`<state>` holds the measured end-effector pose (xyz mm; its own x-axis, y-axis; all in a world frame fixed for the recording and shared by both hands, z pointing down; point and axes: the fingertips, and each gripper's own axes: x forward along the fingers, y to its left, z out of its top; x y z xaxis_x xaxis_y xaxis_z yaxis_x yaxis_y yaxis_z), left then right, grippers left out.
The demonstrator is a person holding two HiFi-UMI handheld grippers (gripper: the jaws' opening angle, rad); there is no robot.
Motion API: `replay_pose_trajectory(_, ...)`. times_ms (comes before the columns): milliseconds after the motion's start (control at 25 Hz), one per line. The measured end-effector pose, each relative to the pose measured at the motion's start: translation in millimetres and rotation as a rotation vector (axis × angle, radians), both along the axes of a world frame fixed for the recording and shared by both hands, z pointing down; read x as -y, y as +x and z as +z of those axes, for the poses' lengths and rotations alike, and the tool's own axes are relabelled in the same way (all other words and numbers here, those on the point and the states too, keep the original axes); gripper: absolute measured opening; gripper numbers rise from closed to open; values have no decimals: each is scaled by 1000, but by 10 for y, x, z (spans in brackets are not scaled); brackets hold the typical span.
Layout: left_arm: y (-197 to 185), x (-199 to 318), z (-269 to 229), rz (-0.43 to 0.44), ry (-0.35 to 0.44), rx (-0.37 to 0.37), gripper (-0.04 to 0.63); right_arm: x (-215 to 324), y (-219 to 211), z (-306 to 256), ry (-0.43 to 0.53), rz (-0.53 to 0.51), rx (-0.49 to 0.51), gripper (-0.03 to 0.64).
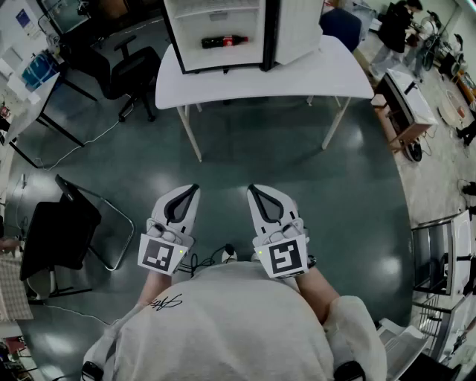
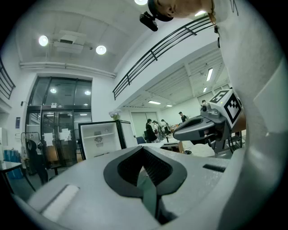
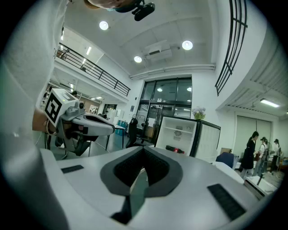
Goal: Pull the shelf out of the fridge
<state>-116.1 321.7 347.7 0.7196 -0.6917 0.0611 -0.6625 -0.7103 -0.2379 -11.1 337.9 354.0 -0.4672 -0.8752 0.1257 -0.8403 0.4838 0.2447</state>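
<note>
A small fridge (image 1: 223, 33) stands with its door open on a white table (image 1: 297, 78) ahead of me. Its white shelf (image 1: 217, 13) sits across the upper part of the inside, and a cola bottle (image 1: 224, 41) lies on the fridge floor below it. My left gripper (image 1: 193, 189) and right gripper (image 1: 252, 189) hang side by side over the floor, well short of the table, both shut with nothing in them. The right gripper view shows the fridge (image 3: 182, 134), its shelf (image 3: 178, 130) and the bottle (image 3: 174, 149) straight ahead. In the left gripper view the fridge (image 2: 101, 139) is left of centre.
Black office chairs (image 1: 130, 71) stand left of the table. A dark folding chair (image 1: 63, 231) is near my left side, and a cable (image 1: 212, 257) lies on the floor by my feet. A bench (image 1: 405, 104) and people (image 1: 394, 26) are at the right.
</note>
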Motion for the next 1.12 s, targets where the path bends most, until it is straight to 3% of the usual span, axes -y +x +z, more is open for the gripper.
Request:
replay_pose_trajectory(600,-65,40,-29,2,4,-15,5,61,-93,44,-1,-4,-40,11)
replay_pose_trajectory(920,-254,128,11,17,0,-17,5,99,-435,69,113,-28,-122,12)
replay_pose_trajectory(1120,-433,185,57,39,-3,-23,5,177,-525,53,86,13,-83,12)
